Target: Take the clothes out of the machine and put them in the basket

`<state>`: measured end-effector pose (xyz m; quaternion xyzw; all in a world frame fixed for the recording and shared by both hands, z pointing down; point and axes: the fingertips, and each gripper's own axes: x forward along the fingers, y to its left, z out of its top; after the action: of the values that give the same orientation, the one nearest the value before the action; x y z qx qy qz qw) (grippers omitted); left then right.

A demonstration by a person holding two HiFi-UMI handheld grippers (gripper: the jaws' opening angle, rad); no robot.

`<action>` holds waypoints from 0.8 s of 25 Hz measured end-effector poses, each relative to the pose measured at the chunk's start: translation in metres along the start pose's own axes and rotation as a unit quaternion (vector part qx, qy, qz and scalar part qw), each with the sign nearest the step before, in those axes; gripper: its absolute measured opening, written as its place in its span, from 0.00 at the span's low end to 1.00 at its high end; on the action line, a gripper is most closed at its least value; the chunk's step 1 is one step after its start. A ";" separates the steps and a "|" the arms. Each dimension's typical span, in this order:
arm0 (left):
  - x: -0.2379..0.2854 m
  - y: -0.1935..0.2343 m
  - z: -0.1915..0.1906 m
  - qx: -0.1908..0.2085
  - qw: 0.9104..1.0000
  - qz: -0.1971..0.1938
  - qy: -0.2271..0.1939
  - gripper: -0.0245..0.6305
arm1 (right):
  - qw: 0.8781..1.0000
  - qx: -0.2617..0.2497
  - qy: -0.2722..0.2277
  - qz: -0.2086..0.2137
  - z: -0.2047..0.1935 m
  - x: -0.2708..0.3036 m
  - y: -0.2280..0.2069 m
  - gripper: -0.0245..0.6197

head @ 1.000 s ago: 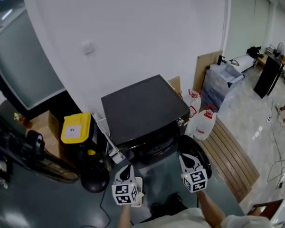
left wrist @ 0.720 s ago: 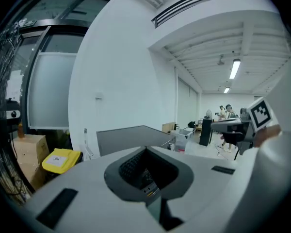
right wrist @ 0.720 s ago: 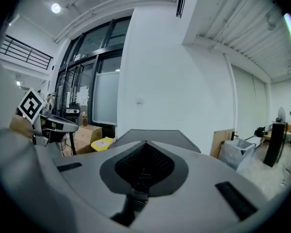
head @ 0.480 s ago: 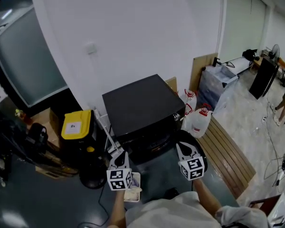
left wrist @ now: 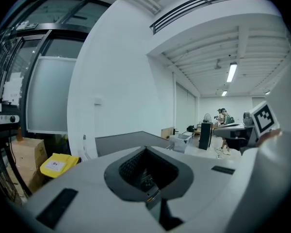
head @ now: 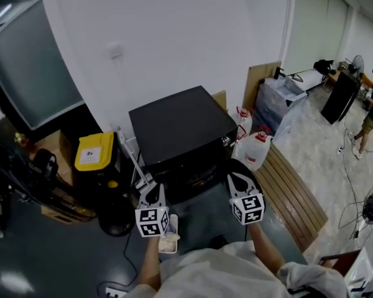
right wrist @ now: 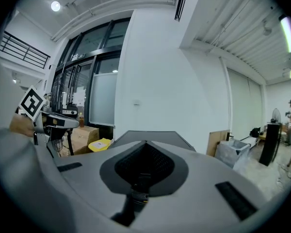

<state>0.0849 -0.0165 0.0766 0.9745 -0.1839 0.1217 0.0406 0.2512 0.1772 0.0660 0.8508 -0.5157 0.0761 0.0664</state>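
The black washing machine [head: 180,126] stands against the white wall, and its top also shows in the left gripper view [left wrist: 131,142] and the right gripper view [right wrist: 155,136]. Its round door [head: 259,182] hangs open at the front right, partly behind my right gripper. My left gripper [head: 152,192] is in front of the machine's left front corner, jaws shut and empty [left wrist: 145,149]. My right gripper [head: 238,179] is level with it by the door, jaws shut and empty [right wrist: 146,142]. No clothes and no basket show in any view.
A yellow-lidded bin [head: 96,153] stands left of the machine, with a black round base [head: 115,219] in front of it. Two water jugs [head: 255,151], a wooden slatted platform [head: 295,194] and a grey crate [head: 280,101] are to the right. A person [head: 370,113] stands far right.
Both grippers have risen together and sit higher in the head view, closer to the machine's front. Their jaws stayed shut.
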 end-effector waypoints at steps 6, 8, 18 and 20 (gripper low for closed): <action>-0.002 -0.006 -0.003 0.005 1.000 -0.002 0.000 0.07 | 1.000 0.007 0.004 0.000 -0.005 -0.005 0.002 0.07; -0.001 -0.008 -0.004 0.004 1.000 -0.004 0.001 0.07 | 1.000 0.005 0.006 0.002 -0.006 -0.006 0.002 0.07; 0.000 -0.013 -0.004 0.003 1.000 -0.009 0.004 0.07 | 1.000 -0.003 0.009 0.005 -0.006 -0.006 0.006 0.07; 0.003 -0.012 -0.003 0.004 1.000 -0.010 0.004 0.07 | 1.000 -0.005 0.010 0.005 -0.006 -0.004 0.005 0.07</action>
<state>0.0912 -0.0063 0.0795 0.9760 -0.1736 0.1256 0.0385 0.2450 0.1793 0.0713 0.8471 -0.5196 0.0822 0.0754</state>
